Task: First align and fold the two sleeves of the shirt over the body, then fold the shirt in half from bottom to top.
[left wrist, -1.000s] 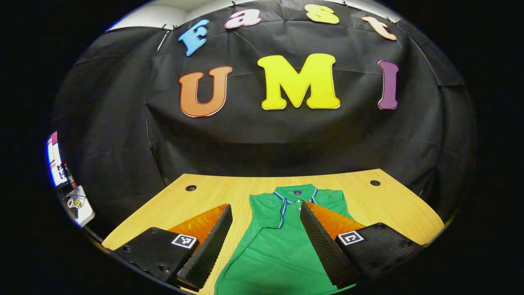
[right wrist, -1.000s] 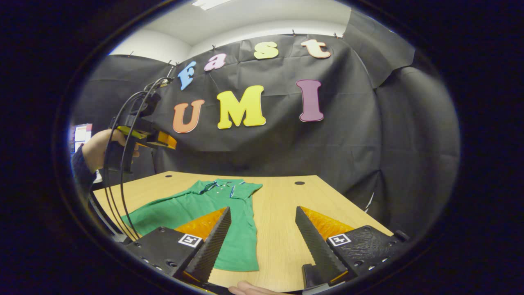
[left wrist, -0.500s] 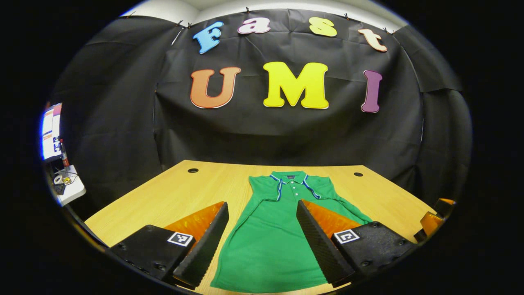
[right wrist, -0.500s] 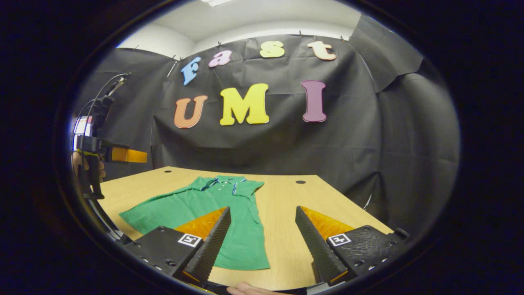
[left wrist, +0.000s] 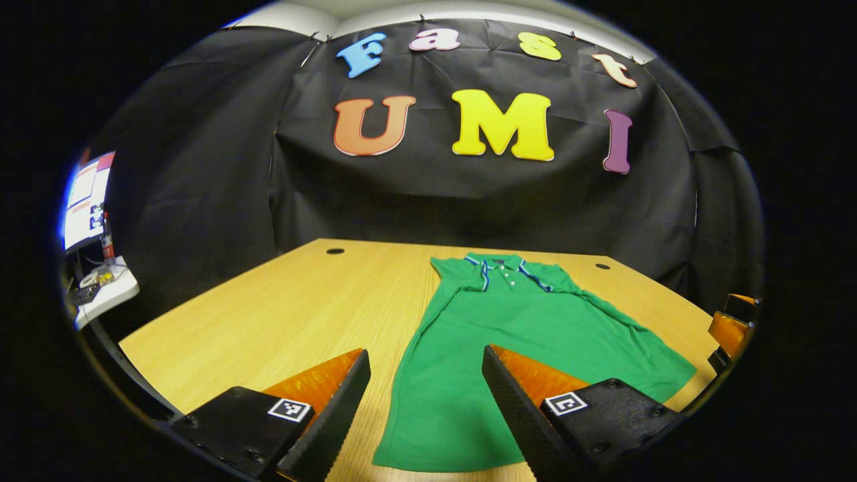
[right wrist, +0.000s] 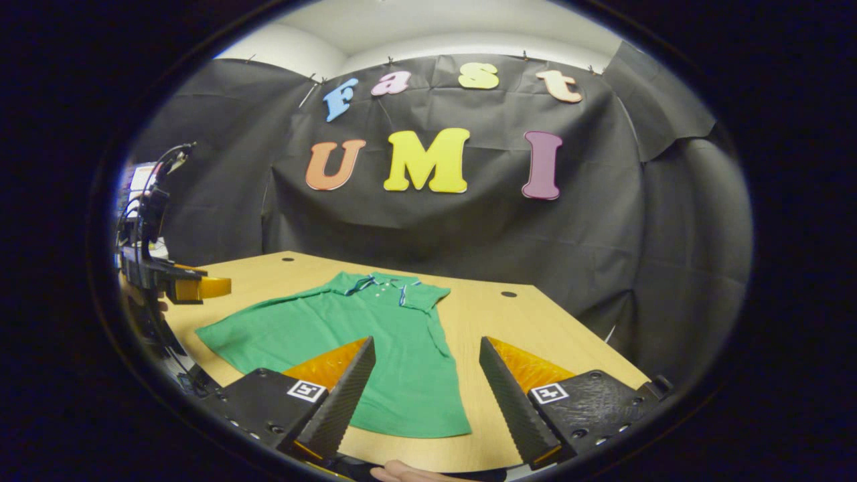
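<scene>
A green polo shirt (left wrist: 515, 335) lies flat on the wooden table (left wrist: 288, 314), collar at the far end and hem toward me. Its short sleeves lie in close against the body near the shoulders. My left gripper (left wrist: 422, 415) hovers open above the near edge, its fingers framing the hem's left corner. My right gripper (right wrist: 422, 402) is also open, over the hem's right corner of the shirt (right wrist: 361, 341). In the right gripper view the left gripper (right wrist: 194, 288) hangs at the far left. At the right rim of the left gripper view I see the right gripper (left wrist: 726, 331). Neither holds anything.
Two round cable holes (left wrist: 335, 251) (left wrist: 602, 266) sit near the table's back edge. A lit screen (left wrist: 84, 201) and a white shelf with small items (left wrist: 100, 291) stand off to the left. A fingertip (right wrist: 402, 472) shows at the bottom of the right gripper view.
Both grippers drew back toward the near table edge, so the whole hem now shows. The left gripper dropped lower and farther left. The shirt has not moved.
</scene>
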The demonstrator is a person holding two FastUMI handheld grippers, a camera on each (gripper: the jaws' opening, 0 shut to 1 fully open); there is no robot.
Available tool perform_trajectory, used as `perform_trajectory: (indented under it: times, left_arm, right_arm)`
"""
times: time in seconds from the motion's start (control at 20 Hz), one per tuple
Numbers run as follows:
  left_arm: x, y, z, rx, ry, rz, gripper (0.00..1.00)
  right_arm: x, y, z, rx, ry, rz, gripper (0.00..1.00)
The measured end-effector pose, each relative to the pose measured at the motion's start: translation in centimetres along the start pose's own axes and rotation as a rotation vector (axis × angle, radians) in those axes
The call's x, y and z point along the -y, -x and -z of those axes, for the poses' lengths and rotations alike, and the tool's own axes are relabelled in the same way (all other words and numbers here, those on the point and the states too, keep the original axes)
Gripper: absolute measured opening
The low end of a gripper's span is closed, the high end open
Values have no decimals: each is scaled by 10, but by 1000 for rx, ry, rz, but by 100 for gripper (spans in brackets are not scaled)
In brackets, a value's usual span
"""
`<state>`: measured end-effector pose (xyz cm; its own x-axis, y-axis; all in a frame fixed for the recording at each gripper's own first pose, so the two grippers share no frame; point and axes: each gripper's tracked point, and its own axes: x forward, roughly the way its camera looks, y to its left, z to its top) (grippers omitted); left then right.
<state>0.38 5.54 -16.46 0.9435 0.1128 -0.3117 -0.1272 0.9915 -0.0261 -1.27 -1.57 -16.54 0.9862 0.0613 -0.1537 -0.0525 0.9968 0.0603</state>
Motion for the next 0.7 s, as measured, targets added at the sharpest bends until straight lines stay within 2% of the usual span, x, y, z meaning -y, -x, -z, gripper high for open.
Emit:
perform_trajectory:
  times: [0.15,0.45,0.7]
  left_arm:
    - [-3,-2,16,-9,-2,2,100]
    - [-8,-3,41,-29,39,11,100]
    - [-13,-5,57,-68,-1,-2,100]
  right_arm:
    - [3,-2,9,1,21,16,95]
    - [-5,-7,40,-73,3,-22,95]
    - [-5,-15,78,-200,-72,-33,95]
